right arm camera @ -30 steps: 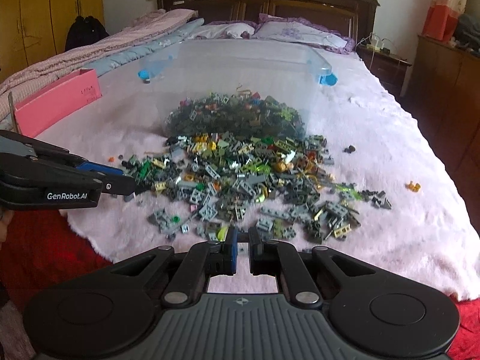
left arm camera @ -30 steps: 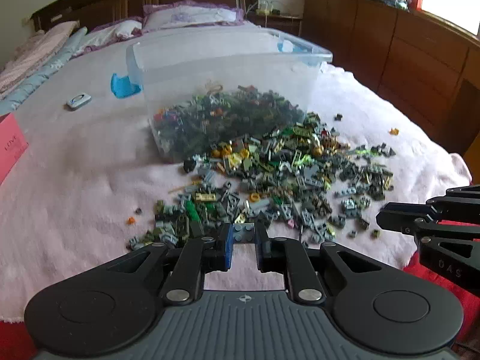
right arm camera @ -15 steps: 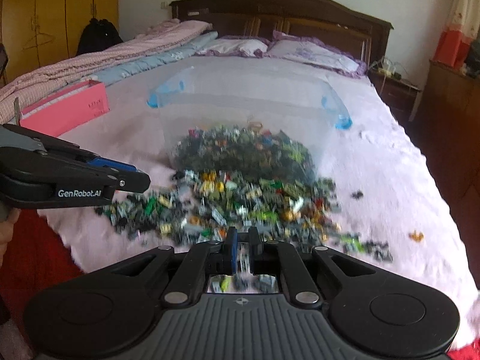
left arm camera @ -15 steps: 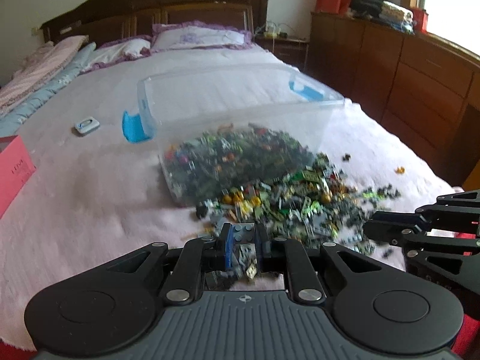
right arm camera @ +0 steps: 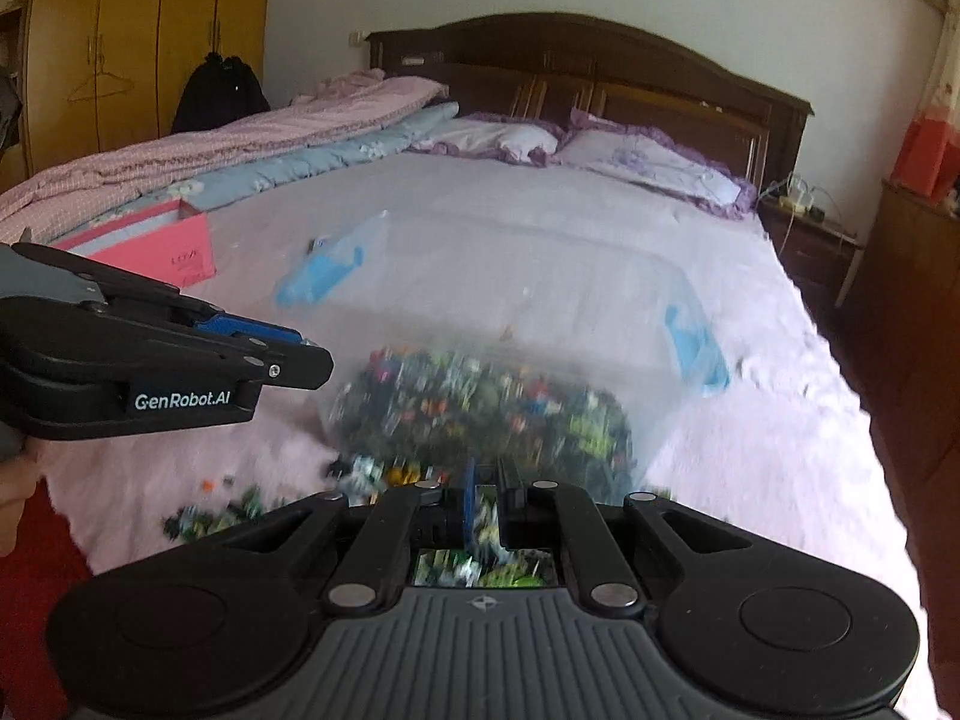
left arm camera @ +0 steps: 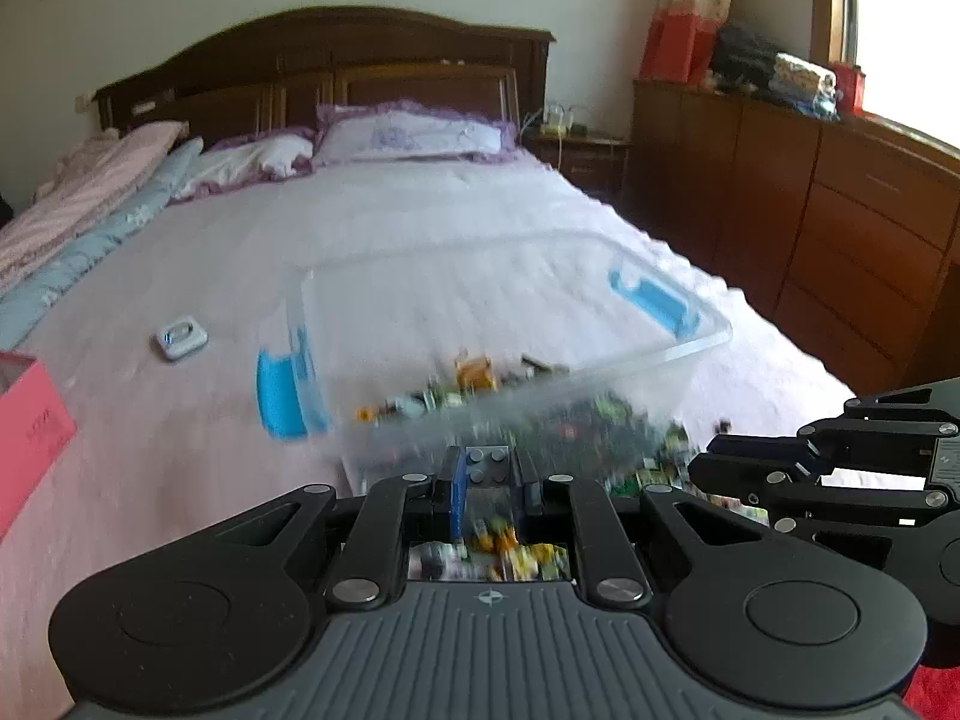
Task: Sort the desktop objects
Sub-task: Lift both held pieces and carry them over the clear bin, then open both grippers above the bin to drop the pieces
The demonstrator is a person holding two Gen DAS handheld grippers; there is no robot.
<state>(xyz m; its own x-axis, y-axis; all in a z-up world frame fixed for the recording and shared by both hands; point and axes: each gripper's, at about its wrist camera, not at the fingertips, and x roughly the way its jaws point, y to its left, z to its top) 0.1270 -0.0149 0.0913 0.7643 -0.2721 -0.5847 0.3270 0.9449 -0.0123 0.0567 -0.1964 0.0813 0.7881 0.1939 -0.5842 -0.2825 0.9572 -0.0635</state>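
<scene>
A clear plastic bin [left arm camera: 690, 343] with blue latches lies on the bed, with many small toy bricks inside and a pile spilled in front [right arm camera: 480, 414]. My left gripper [left arm camera: 487, 468] is shut on a grey studded brick [left arm camera: 487, 463] and holds it in front of the bin's near wall. My right gripper [right arm camera: 487, 480] is nearly shut with a thin gap between the fingers; I see nothing held in it. It hovers over the near edge of the brick pile. Each gripper shows in the other's view: the right one [left arm camera: 714, 468], the left one [right arm camera: 318, 363].
A pink box [right arm camera: 174, 246] sits on the bed's left side. A small white device [left arm camera: 180, 337] lies left of the bin. Folded quilts [right arm camera: 240, 138] and pillows [left arm camera: 414, 132] are at the head end. A wooden dresser [left arm camera: 840, 228] stands to the right.
Both grippers have risen and moved forward toward the bin. The left one still holds the grey brick. The views are blurred by motion.
</scene>
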